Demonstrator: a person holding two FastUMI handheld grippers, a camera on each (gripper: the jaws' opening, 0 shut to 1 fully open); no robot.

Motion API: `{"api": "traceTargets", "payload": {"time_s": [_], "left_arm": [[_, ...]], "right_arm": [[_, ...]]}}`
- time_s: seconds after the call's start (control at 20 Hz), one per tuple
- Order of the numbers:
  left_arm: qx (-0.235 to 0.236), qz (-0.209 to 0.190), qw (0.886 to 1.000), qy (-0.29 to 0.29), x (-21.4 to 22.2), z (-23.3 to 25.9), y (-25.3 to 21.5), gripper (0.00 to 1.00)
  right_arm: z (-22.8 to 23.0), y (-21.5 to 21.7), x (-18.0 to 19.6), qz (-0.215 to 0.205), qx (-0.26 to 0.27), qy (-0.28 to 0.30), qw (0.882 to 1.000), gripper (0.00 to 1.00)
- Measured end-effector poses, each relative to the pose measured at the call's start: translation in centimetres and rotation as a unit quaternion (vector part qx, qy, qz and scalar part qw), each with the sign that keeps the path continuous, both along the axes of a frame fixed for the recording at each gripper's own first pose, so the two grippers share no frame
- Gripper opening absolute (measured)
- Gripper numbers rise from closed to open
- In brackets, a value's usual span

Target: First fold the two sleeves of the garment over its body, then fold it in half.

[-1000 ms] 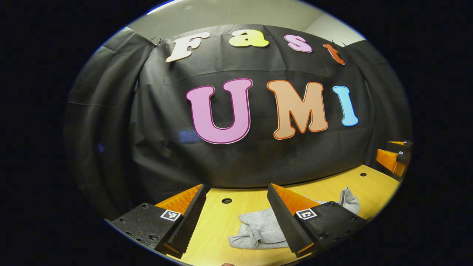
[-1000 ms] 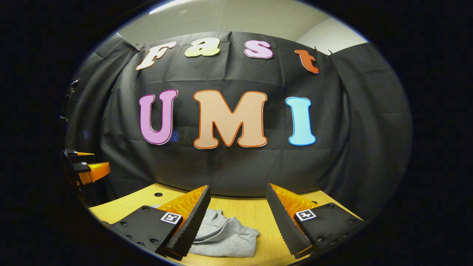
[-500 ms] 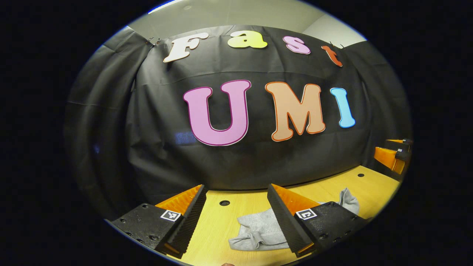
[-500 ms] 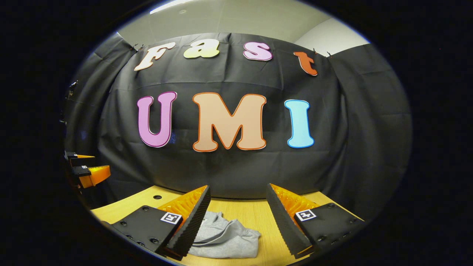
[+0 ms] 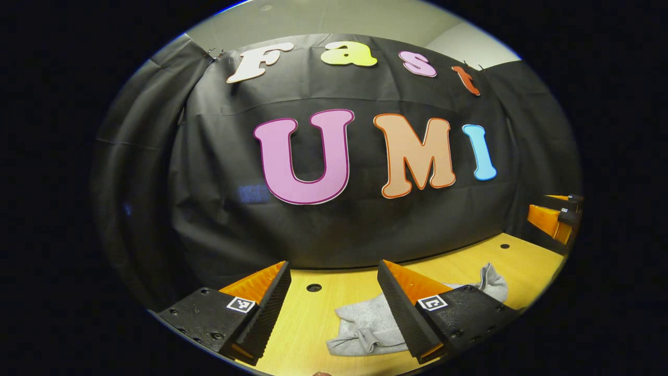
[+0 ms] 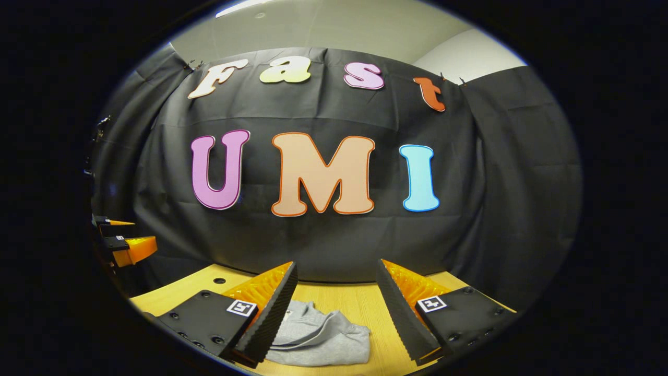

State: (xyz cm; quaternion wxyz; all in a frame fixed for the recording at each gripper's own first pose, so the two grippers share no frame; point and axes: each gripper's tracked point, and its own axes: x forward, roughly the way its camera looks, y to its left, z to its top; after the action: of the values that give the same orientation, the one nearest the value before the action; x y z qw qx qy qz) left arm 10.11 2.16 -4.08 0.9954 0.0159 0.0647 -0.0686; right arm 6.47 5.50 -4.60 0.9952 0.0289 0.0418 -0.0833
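On the wooden tabletop [image 5: 313,318], toward its near edge, lies the grey garment [image 5: 365,324], bunched into a soft heap with folds and a rolled hem or cuff at its front. From the left gripper view the left gripper [image 5: 334,308] hangs above the tabletop with its two fingers spread wide and nothing between them; the garment lies below and partly behind the right-hand finger [image 5: 402,313], and a small grey tip of cloth pokes up beyond that finger, toward the tabletop's right side. A round hole [image 5: 313,288] in the tabletop sits between the two fingers, close to the far edge where the black cloth wall [image 5: 339,230] comes down. Another hole [image 5: 504,246] lies nearer the far right corner. At the right rim of this view the other gripper shows, held above the tabletop's right edge.

From the right gripper view the right gripper [image 6: 336,308] is likewise released, fingers well apart and clear of the cloth. The garment [image 6: 323,342] rests below it, partly tucked behind the left-hand finger [image 6: 271,313] and spreading into the gap. A hole [image 6: 219,281] marks the tabletop near its far left corner. The left gripper [image 6: 122,237] shows at the left rim, above the tabletop's left edge, well apart from the garment.
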Motion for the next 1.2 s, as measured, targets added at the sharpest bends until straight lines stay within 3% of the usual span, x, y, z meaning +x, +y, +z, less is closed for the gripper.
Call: {"api": "traceTargets", "payload": {"time_s": [0.1,0.15,0.5,0.65,0.9,1.2], "left_arm": [[0.001,-0.006,1.000,0.000,0.1,0.0,0.2,1.00],[0.002,-0.008,1.000,-0.001,0.2,-0.1,0.3,0.96],[0.001,-0.007,1.000,-0.002,0.3,0.0,0.5,0.96],[0.003,-0.004,1.000,-0.001,0.3,-0.1,0.5,0.96],[0.005,-0.004,1.000,0.001,0.4,-0.3,0.2,0.96],[0.008,-0.004,1.000,-0.001,0.9,-0.3,0.0,0.96]], "right_arm": [[0.1,0.3,-0.1,-0.004,-0.001,-0.003,1.000,0.96],[0.2,0.6,-0.2,-0.004,-0.002,-0.004,1.000,0.96],[0.2,1.1,-0.2,0.001,-0.006,-0.004,1.000,0.92],[0.1,0.9,-0.1,0.002,-0.005,-0.002,1.000,0.99],[0.0,0.8,0.3,0.006,-0.002,-0.001,1.000,0.94],[0.0,0.7,0.6,0.004,0.001,-0.003,1.000,0.96]]}}
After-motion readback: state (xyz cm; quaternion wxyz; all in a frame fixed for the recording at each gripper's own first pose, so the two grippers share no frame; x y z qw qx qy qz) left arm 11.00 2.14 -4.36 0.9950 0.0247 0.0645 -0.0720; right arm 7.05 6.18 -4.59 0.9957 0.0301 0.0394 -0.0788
